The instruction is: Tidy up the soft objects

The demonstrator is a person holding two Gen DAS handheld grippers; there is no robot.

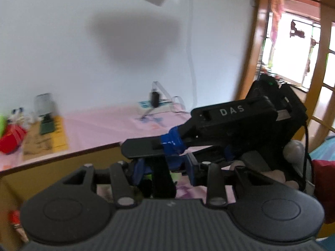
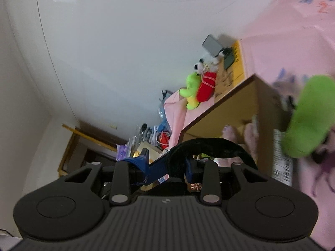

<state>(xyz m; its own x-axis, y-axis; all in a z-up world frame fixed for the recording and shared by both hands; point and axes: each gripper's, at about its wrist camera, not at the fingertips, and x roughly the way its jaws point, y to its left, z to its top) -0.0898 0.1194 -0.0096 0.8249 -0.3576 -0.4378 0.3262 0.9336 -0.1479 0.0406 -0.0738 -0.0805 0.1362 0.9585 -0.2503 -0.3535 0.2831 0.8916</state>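
In the left wrist view, the right gripper (image 1: 144,150), black with blue tape and marked DAS, crosses right in front of my left gripper (image 1: 161,173), whose fingertips are hidden behind it. A red plush (image 1: 10,140) lies at the far left of the pink-covered table (image 1: 100,125). In the right wrist view, a green plush (image 2: 191,90), a red plush (image 2: 206,86) and a white plush (image 2: 206,64) sit together on the table. A large blurred green plush (image 2: 309,117) is close at the right. The right gripper's (image 2: 180,163) tips are hidden behind a black curved strap.
A phone on a small stand (image 1: 45,113) rests on a yellow sheet (image 1: 46,138). A black device with cables (image 1: 155,99) stands at the table's back. A wooden door frame (image 1: 251,52) is at the right. A cluttered pile of bags (image 2: 152,138) lies beyond the table end.
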